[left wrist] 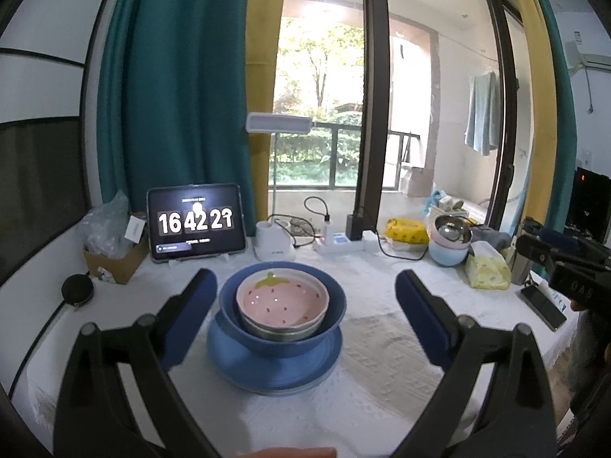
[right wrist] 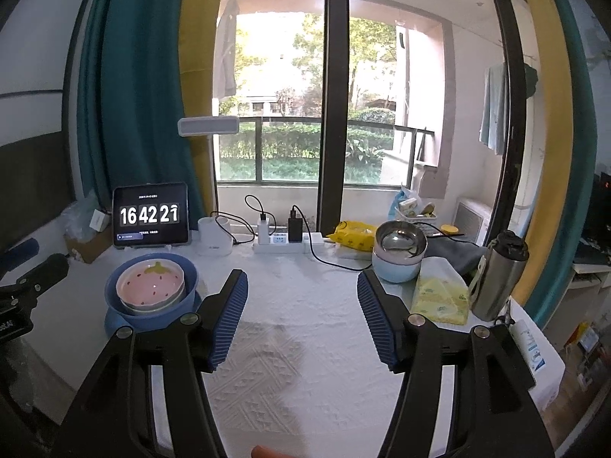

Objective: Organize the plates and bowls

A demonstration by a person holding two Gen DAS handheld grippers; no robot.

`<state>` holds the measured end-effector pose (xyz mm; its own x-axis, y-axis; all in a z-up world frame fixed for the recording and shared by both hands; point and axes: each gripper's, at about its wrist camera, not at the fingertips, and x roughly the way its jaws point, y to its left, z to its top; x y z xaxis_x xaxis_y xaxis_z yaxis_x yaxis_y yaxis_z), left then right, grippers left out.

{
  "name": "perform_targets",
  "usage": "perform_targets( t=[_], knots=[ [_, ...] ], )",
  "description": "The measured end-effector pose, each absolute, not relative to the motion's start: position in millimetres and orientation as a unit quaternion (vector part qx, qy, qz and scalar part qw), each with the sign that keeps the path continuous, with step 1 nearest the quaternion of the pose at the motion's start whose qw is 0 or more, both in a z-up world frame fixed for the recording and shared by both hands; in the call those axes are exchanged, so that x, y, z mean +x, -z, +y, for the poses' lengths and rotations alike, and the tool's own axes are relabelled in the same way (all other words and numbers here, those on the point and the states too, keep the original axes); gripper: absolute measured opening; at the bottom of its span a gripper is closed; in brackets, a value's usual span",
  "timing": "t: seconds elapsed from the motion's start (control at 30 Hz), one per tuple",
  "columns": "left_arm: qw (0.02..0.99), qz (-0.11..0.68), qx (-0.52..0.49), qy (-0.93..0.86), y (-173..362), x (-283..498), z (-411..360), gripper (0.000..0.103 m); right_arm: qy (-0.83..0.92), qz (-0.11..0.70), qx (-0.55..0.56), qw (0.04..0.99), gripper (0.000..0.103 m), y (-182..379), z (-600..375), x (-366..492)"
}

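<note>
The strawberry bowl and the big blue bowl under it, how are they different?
The strawberry bowl is pink with red specks and a green leaf; the blue bowl is plain dark blue. The strawberry bowl is smaller and sits nested on top, above a grey bowl; the blue bowl is wider, holds them both and rests on a blue plate. Both are round, upright and empty of food.

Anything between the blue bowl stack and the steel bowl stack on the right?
Only bare white tablecloth between blue bowl stack and steel bowl stack, per right wrist view.

A tablet [right wrist: 151,214] stands beside a lamp base [right wrist: 214,237], power strip [right wrist: 288,243] and steel flask [right wrist: 498,274].
</note>
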<state>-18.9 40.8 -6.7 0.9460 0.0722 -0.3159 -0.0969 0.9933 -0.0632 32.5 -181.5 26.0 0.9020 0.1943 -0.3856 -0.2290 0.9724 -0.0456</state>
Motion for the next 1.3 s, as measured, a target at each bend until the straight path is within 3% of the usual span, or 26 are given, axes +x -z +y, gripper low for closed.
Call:
perform_targets(
  t=[1.3],
  knots=[
    [0.983,0.173,-0.038,-0.043,5.3,3.1,42.7,0.096,-0.105,0.218,-0.044,0.969,0.063,-18.7,-183.6,59.3]
  ],
)
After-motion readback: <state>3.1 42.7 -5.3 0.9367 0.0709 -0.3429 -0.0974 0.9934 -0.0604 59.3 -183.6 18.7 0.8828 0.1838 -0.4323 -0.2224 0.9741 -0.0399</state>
